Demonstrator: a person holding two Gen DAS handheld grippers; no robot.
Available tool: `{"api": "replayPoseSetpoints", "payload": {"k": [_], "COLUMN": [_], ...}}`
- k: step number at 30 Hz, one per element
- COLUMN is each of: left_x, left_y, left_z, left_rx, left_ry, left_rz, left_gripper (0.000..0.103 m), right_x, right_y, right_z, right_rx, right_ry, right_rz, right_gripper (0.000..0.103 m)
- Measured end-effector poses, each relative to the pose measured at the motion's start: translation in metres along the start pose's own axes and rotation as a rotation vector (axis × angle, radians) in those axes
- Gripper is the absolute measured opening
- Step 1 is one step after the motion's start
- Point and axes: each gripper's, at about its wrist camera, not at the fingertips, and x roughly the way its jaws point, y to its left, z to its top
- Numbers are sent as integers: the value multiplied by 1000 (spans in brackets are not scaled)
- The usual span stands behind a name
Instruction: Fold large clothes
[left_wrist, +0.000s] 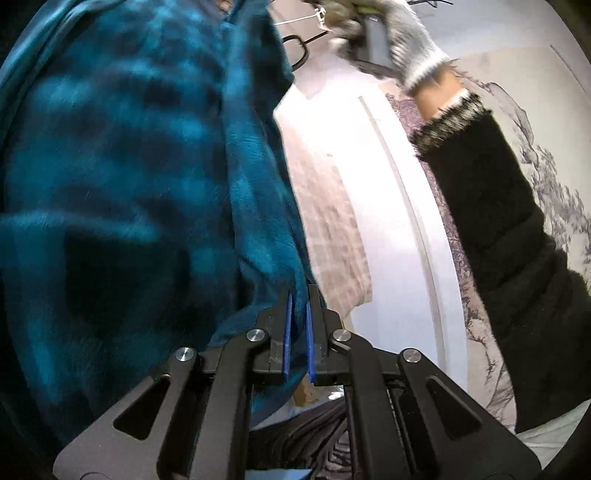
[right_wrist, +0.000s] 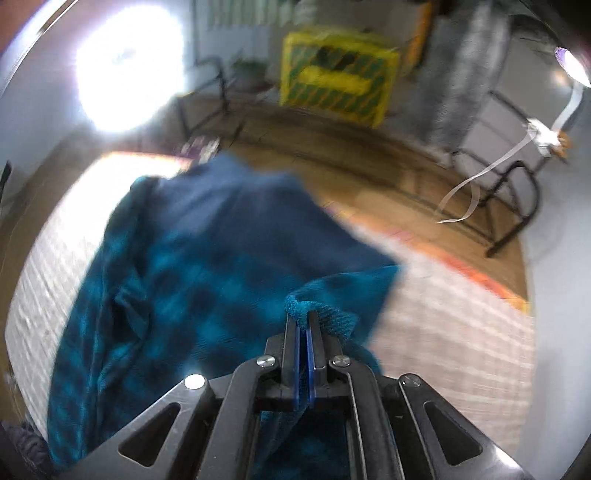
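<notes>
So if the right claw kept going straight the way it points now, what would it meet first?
The right claw is already shut on a fold of the teal plaid garment. Straight on, it would likely push into more of that fabric, draped over the pale checked surface; depth is unclear.

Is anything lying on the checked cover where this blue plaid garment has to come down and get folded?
Nothing visible. The right gripper is shut on the blue plaid garment, which drapes over the checked cover; the cover around it looks bare.
</notes>
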Motion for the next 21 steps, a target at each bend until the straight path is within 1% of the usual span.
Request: {"api": "replayPoseSetpoints", "payload": {"k": [2,3,4,5,6,8,11,12,13,14,15,16,17,18,20,21], "left_x": [-3,-5,-6,-6,-6,-8,-13,-17,-22,-27,-34,-41,-46,-52,-54,-55], "left_y": [4,6,8,11,13,16,17,19,20,21,20,20,19,19,19,21], "left_z": [-1,-1,-1,-2,-2,-3,-7,-6,-6,-6,-7,-7,-7,-7,-8,-9], "left_rx": [-2,-4,-7,-13,-15,-12,-7,-9,-13,-13,-8,0,7,13,11,6], "left_ry": [0,-3,-5,-4,2,9,13,13,6,-1,-13,-23,-32,-37,-33,-29], "left_rz": [19,31,41,54,64,90,141,147,147,146,148,151,152,149,139,137], "left_gripper": [4,4,4,4,4,4,5,8,10,16,23,25,29,31,42,44], "right_x": [30,38,44,41,41,24,-13,-30,-58,-58,-67,-95,-95,-111,-135,-145], "right_y": [13,17,20,19,19,12,-6,-15,-32,-32,-37,-49,-49,-54,-55,-55], "right_z": [-3,-4,-6,-11,-11,-16,-33,-44,-65,-65,-74,-102,-102,-122,-153,-174], "right_rx": [-9,-13,-11,11,11,42,99,134,188,188,212,265,265,289,309,320], "right_ry": [40,51,60,39,39,-3,-66,-88,-125,-125,-140,-174,-174,-188,-204,-213], "right_rz": [47,50,50,71,71,110,135,149,171,171,177,202,202,211,221,228], "right_gripper": [1,4,18,32,36,37,39,39,40,41,42,43,44,44,50,52]}}
